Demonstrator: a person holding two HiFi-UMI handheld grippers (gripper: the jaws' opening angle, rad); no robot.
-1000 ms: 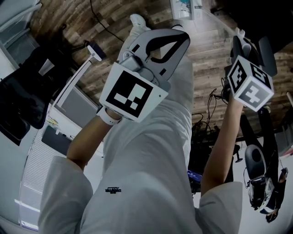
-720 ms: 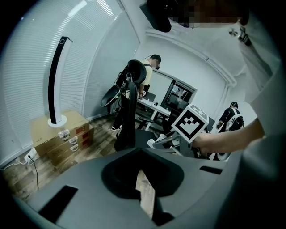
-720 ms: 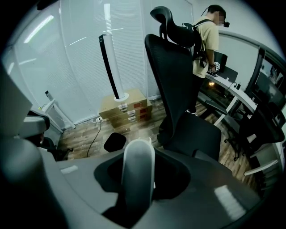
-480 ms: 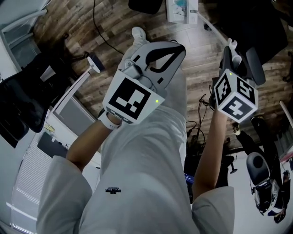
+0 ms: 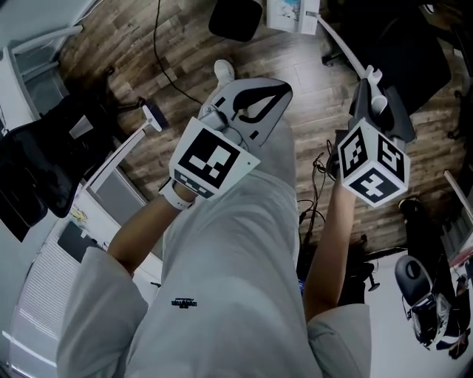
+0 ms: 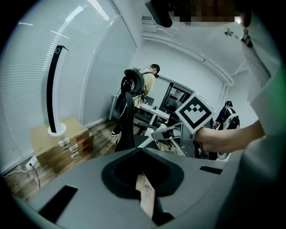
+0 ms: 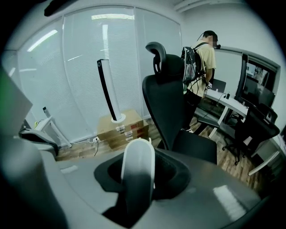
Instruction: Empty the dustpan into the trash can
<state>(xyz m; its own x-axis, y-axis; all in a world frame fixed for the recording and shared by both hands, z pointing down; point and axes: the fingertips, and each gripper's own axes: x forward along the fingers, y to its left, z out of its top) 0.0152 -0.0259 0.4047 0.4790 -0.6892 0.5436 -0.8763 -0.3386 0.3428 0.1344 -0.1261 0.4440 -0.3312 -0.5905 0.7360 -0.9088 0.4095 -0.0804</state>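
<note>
Head view: my left gripper (image 5: 255, 103) is up at centre-left. My right gripper (image 5: 373, 100) is up at right, clamped on the white dustpan handle (image 5: 372, 76); the pan itself is hard to make out. Dark round thing (image 5: 236, 18) on the far floor, maybe the trash can, can't tell.

Left gripper view: jaws pressed together, nothing in them.

Right gripper view: jaws narrow, gripping the handle (image 7: 137, 170); office chair (image 7: 172, 103) beyond.

Step, I judge: taking the dustpan to the can. Next: locate the can, get over it, tip.
</note>
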